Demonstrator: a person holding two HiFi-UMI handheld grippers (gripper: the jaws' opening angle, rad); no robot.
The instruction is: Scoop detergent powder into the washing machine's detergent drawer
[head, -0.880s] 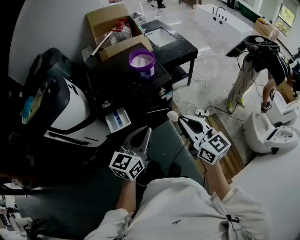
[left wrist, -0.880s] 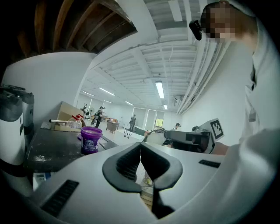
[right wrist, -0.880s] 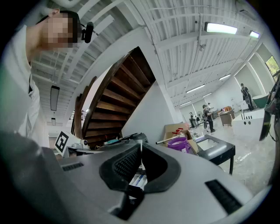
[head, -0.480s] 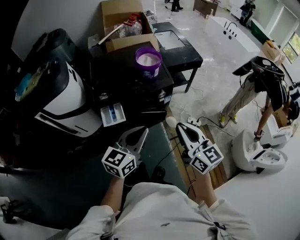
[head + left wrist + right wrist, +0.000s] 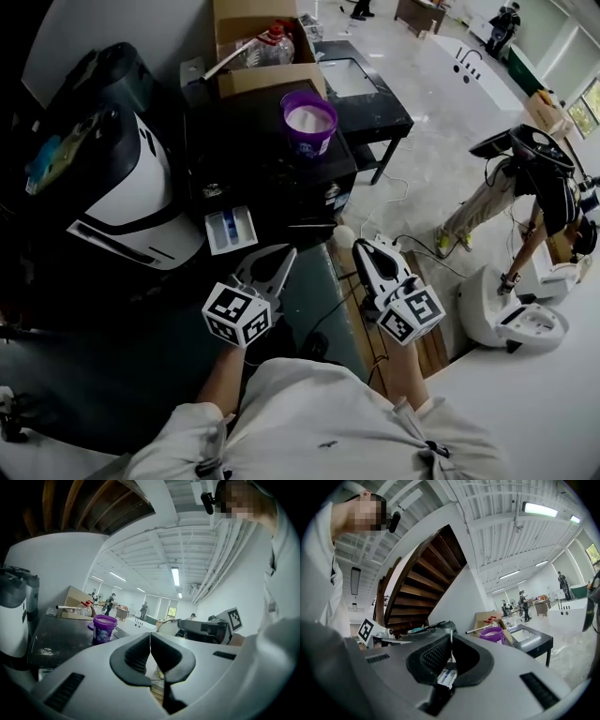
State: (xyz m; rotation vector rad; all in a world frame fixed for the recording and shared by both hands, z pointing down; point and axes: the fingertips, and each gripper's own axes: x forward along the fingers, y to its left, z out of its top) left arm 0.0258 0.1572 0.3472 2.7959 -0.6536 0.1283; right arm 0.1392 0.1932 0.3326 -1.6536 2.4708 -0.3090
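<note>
A purple tub [image 5: 309, 120] of white powder stands open on the black washing machine's top [image 5: 253, 150]. Lower on the machine's front, the detergent drawer [image 5: 231, 230] is pulled out, white with blue inserts. My left gripper [image 5: 287, 253] hovers just right of the drawer, shut with nothing in it. My right gripper [image 5: 360, 247] is further right, over the floor, shut on a white scoop [image 5: 344, 234] whose round bowl sticks out past the jaws. In the right gripper view the scoop's handle [image 5: 450, 645] shows edge-on between the jaws, with the tub [image 5: 492, 633] ahead.
A cardboard box [image 5: 253, 47] with bottles sits behind the tub. A black side table [image 5: 361, 84] stands to the machine's right, and a white-and-black appliance [image 5: 122, 187] to its left. Cables and a power strip [image 5: 380, 242] lie on the floor. A person [image 5: 525, 178] bends near white toilets [image 5: 511, 319].
The head view has swung a little, so the machine and tub sit higher and further right in it. Both grippers stay shut and keep their places beside the drawer.
</note>
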